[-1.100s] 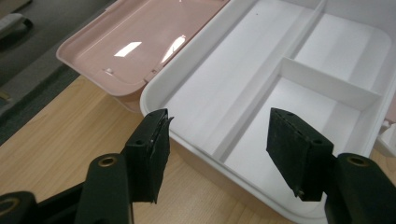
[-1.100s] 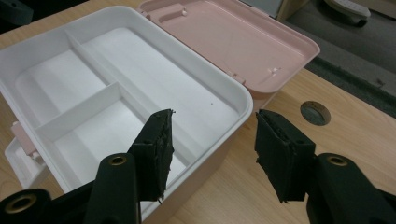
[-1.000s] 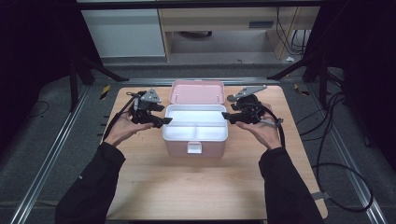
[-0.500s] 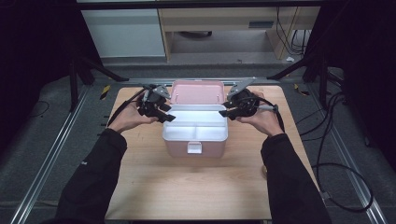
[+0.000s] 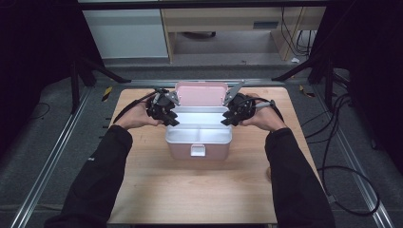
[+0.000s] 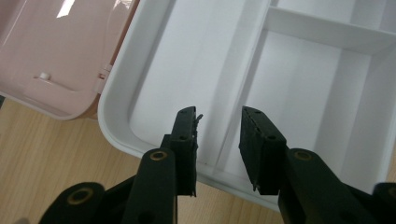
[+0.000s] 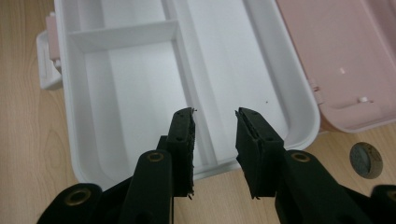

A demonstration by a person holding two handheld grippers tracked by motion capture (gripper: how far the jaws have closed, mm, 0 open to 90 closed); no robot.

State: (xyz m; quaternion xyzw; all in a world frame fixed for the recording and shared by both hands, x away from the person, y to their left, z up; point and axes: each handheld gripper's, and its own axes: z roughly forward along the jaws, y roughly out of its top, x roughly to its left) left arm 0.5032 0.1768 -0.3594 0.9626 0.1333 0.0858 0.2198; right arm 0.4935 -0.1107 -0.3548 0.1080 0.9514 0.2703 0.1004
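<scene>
- Table (image 5: 190, 190): bare wood in front, with two dark sleeves coming in from the near edge.
- Box (image 5: 198, 151): pink, mid-table, its white latch facing the person.
- Tray (image 5: 199, 134): white, seated in the top of the box and split by a long divider (image 6: 243, 79) and a cross wall.
- Left gripper (image 5: 169, 117): at the tray's left end, its jaws apart. They have just been closing. In the left gripper view (image 6: 217, 140) they straddle the divider's end with a gap on each side.
- Right gripper (image 5: 227, 117): at the tray's right end, jaws likewise apart and just closing. In the right gripper view (image 7: 215, 140) the divider runs between them, unpinched.
- Lid (image 5: 200, 93): pink, thrown open behind the tray, towards the table's far edge.
- Disc (image 7: 366, 160): small, round and grey, on the wood just beside the lid's corner.
</scene>
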